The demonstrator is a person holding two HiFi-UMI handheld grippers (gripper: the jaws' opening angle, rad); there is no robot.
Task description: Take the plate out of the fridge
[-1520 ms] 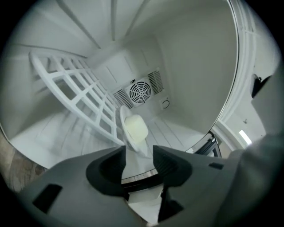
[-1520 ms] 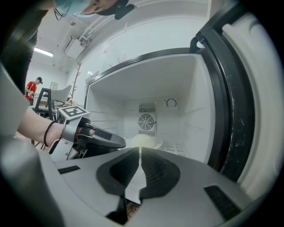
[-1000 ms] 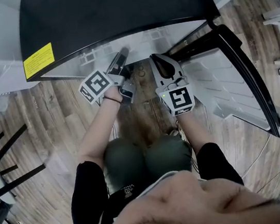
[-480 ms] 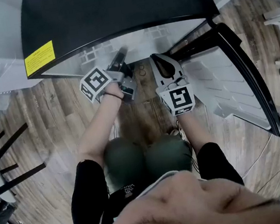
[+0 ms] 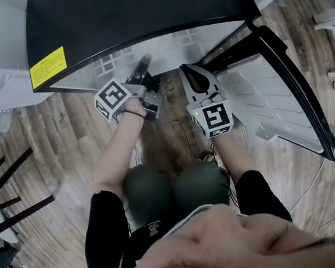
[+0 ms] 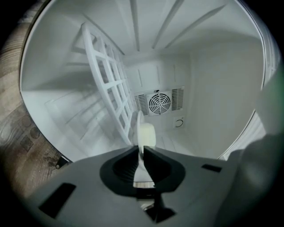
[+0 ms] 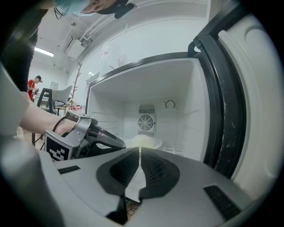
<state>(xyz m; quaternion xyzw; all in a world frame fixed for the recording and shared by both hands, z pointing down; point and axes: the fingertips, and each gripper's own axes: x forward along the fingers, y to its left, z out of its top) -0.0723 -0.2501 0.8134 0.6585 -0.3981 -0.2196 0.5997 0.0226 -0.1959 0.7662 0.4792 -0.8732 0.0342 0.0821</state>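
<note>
Left gripper (image 6: 141,150) reaches inside the fridge (image 5: 137,16), jaws closing on the rim of the white plate (image 6: 146,135), which is low in the compartment before the back fan (image 6: 159,103). Seat the rim deep, keep it level, and draw straight out past the rack (image 6: 111,88). No other contents visible. Right gripper (image 7: 140,150) waits at the opening, jaws together, empty.

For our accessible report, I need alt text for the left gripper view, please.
The left claw is closing its jaws on the rim of a pale plate inside a white fridge, with a round fan grille at its back.
</note>
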